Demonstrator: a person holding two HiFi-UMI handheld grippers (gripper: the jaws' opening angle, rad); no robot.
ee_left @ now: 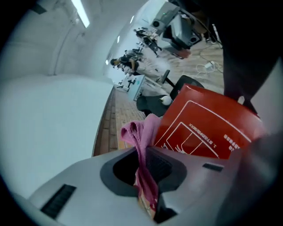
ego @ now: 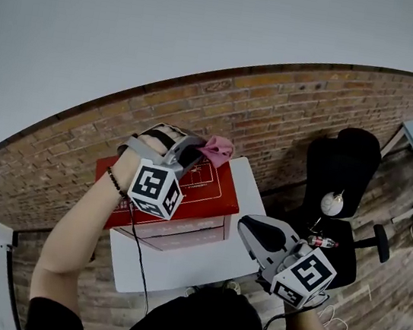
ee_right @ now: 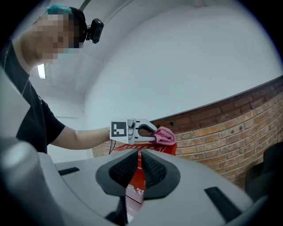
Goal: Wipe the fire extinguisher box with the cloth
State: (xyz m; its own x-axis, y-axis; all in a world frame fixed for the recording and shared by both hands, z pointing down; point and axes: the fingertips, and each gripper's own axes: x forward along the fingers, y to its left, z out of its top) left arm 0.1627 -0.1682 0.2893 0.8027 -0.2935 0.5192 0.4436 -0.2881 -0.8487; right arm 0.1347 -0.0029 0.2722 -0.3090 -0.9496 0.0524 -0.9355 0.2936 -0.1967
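Far left: bare forearm (ego: 79, 218) stretched forward, wrist bent down, left tool (ego: 193, 153) clamped on the pink cloth (ego: 218, 148). Cloth bunched at the far top edge of the red fire extinguisher box (ego: 214, 188). Box standing on the white counter (ego: 175, 271). Right: right tool (ego: 248, 228) held level beside the counter's near corner, aimed at the box, jaws a narrow slit apart, empty.

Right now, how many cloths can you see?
1. The pink cloth is pinched in the jaws of the left gripper, at the far corner of the red fire extinguisher box top. Another could be hidden behind the box.
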